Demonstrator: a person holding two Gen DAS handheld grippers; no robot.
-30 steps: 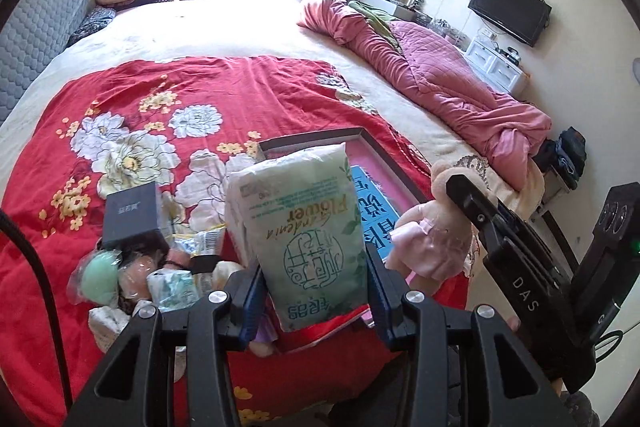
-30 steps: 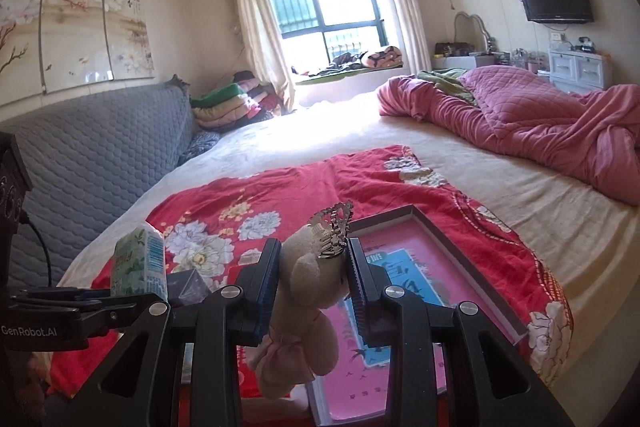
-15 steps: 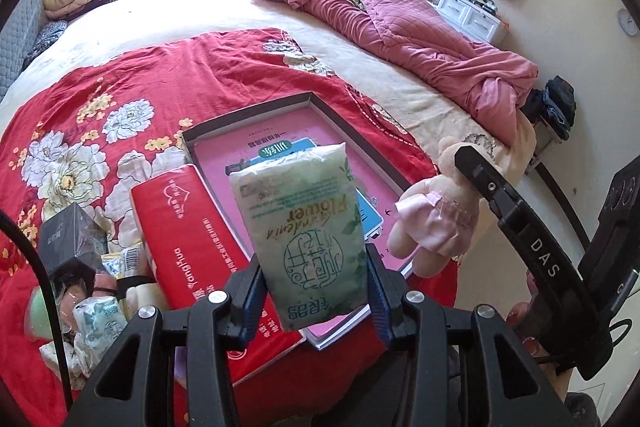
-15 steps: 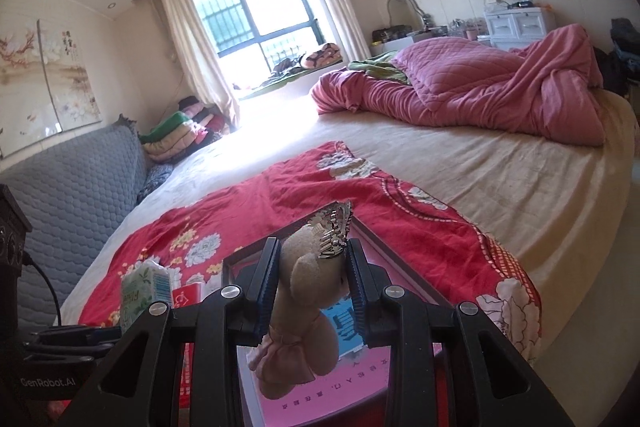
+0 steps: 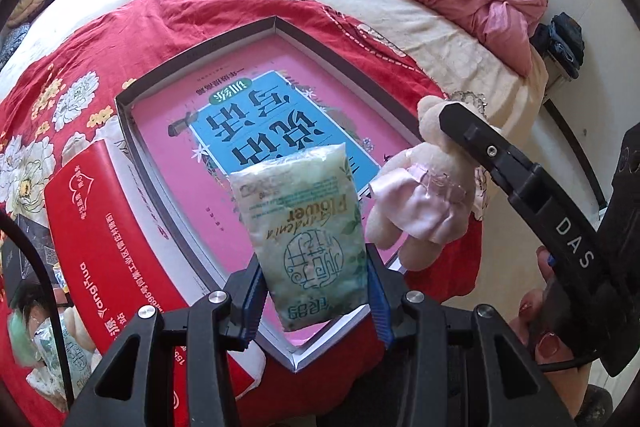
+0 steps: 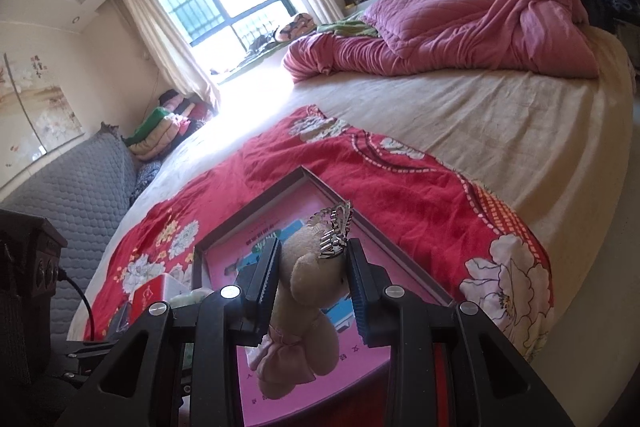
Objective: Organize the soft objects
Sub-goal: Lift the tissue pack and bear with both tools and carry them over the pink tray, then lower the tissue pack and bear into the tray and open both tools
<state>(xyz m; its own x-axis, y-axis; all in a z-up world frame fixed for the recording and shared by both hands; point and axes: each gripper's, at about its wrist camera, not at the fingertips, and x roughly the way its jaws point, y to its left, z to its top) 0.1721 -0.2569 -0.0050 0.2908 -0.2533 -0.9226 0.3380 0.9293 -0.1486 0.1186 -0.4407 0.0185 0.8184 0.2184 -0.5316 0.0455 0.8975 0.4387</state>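
Observation:
My left gripper (image 5: 314, 291) is shut on a pale green tissue pack (image 5: 306, 227) printed "Flower", held above the near part of a shallow dark-rimmed box (image 5: 192, 55) with a pink and blue book (image 5: 260, 123) lying in it. My right gripper (image 6: 312, 279) is shut on the head of a small cream teddy bear (image 6: 308, 291) in a pink dress and silver crown, hanging over the same box (image 6: 256, 203). In the left wrist view the bear (image 5: 428, 195) dangles at the box's right edge, beside the tissue pack.
The box lies on a red floral cloth (image 5: 168, 7) spread over a beige bed (image 6: 500, 115). A red tissue box (image 5: 108, 235) sits left of it, with small wrapped items (image 5: 52, 343) beyond. A rumpled pink quilt (image 6: 460, 35) lies far across the bed. A hand (image 5: 540, 323) holds the right gripper.
Both grippers have moved forward and down over the dark-rimmed box, each still holding its object. The left view now looks more steeply down, and the right view has rolled sideways.

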